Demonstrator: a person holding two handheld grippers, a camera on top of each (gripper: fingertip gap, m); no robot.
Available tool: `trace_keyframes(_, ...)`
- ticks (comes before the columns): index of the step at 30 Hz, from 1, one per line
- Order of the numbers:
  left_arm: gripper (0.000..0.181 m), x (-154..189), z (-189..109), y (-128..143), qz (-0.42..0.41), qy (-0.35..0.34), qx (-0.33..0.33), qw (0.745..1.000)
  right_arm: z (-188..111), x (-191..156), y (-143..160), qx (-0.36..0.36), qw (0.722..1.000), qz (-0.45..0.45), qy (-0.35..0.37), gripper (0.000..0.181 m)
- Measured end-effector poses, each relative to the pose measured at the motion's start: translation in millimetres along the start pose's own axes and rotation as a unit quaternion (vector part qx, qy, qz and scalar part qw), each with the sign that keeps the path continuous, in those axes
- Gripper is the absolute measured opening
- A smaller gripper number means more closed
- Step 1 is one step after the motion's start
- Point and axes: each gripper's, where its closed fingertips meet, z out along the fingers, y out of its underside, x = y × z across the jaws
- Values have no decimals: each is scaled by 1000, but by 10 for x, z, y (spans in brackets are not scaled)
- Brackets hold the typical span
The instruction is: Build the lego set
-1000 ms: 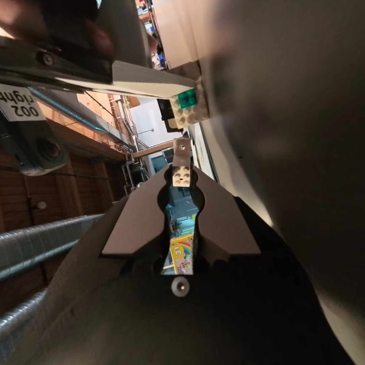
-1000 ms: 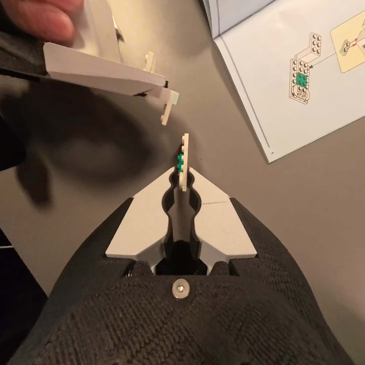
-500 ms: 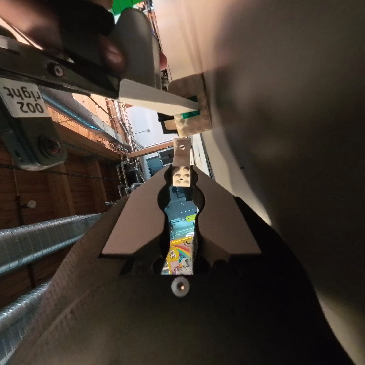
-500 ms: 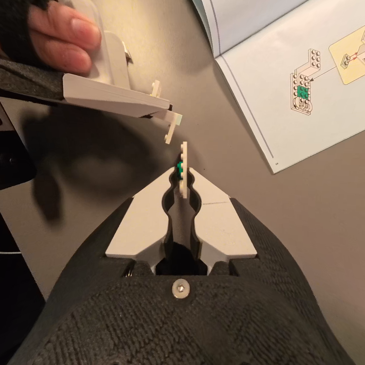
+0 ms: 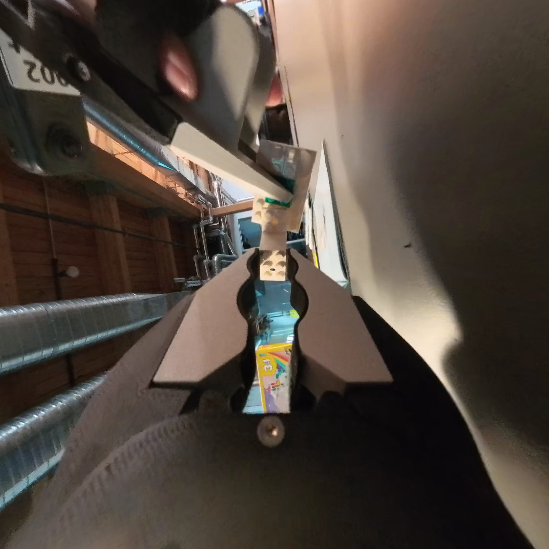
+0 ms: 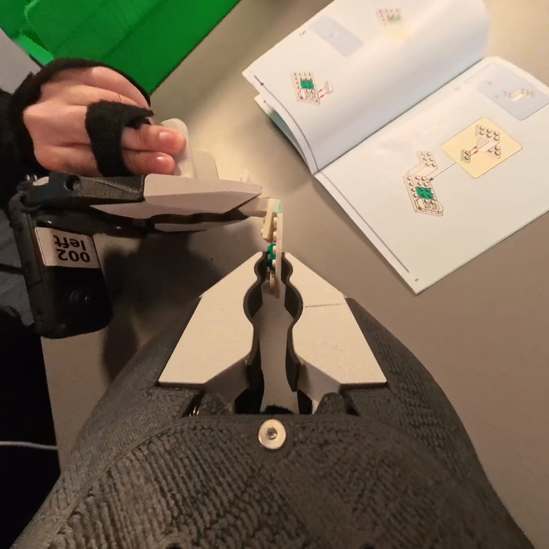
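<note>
In the right wrist view my right gripper [image 6: 274, 259] is shut on a white lego plate [image 6: 278, 237] held on edge, with a green brick [image 6: 270, 251] on its left face. My left gripper [image 6: 263, 208] comes in from the left, shut on a small white bracket piece [image 6: 269, 222] that touches the plate's upper part. In the left wrist view my left gripper [image 5: 272, 263] holds the bracket piece [image 5: 273, 252] against the studded face of the plate [image 5: 277, 215]. The right gripper [image 5: 285, 193] reaches in from the upper left and covers most of the green brick [image 5: 277, 202].
An open instruction booklet [image 6: 416, 142] lies on the grey table [image 6: 445, 371] at the right. A person's hand [image 6: 98, 133] with a black strap holds the left gripper. A green surface [image 6: 104, 29] is at the back left. A colourful box [image 5: 273, 374] shows between my left fingers. Less than 4 cm separates the two grippers' tips.
The two grippers have closed the gap: the bracket piece, apart from the plate before, now touches it. The right view has tilted up, showing more of the booklet.
</note>
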Motion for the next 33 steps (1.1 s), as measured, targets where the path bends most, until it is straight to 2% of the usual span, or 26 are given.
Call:
trace_keyframes(7, 16, -15, 35, 85, 27, -10, -25, 999, 56, 5, -58, 51, 998, 30, -7, 7)
trace_keyframes(18, 16, -82, 104, 258, 72, -27, -88, 993, 116, 74, -227, 73, 989, -24, 125, 7)
trace_keyframes(25, 16, -103, 115, 322, 81, -33, -92, 992, 188, 28, -273, 97, 990, -16, 98, 15)
trace_keyframes(33, 16, -27, 103, 319, 78, -19, -53, 995, 241, -9, -224, 101, 992, -56, 59, 18)
